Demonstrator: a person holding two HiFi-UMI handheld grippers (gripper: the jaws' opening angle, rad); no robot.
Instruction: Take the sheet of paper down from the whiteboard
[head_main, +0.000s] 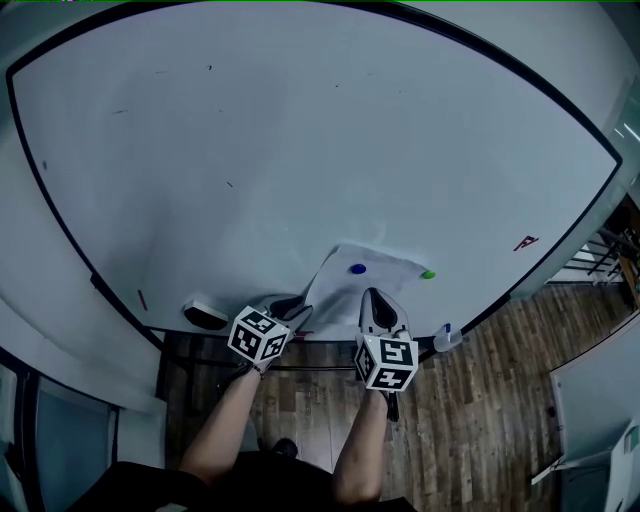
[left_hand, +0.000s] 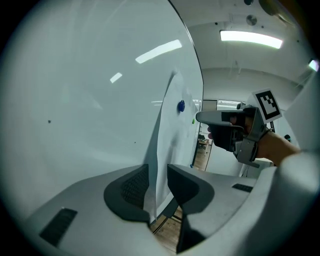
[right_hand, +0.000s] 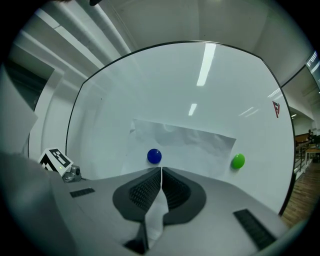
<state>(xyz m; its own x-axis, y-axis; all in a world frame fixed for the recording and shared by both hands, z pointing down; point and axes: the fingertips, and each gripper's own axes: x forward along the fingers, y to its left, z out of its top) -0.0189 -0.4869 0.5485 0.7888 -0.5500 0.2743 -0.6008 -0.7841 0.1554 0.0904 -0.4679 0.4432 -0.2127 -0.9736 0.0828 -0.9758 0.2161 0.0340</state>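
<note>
The whiteboard (head_main: 250, 150) fills most of the head view. It is bare and open to the left of the sheet, above it and to its right, and its dark frame runs along the lower edge. Below it lies a wooden floor (head_main: 480, 400).

The sheet of paper (head_main: 338, 290) hangs low on the board, right of centre and close to the bottom frame. Its upper part lies against the board, while its lower left side stands away from the surface.

The right gripper (head_main: 374, 298) has the sheet's lower edge. In the right gripper view its jaws (right_hand: 161, 172) are pressed together on the paper, and a fold of it hangs out on the near side of the pads. The left gripper (head_main: 295, 308) is at the sheet's left edge. Its jaws (left_hand: 157, 175) stand a little apart, with that edge running between them close to the left pad. Each gripper carries a cube with black-and-white square markers.

An eraser (head_main: 205, 314) sits at the frame, left of the grippers. A small bottle (head_main: 447, 338) rests at the frame on the right.

A blue magnet (right_hand: 154, 156) sits on the sheet just above the right gripper's jaws. A green magnet (right_hand: 238, 161) is just beside the sheet's right edge.

A small red mark (head_main: 525, 243) far to the right on the board is too small to read.
</note>
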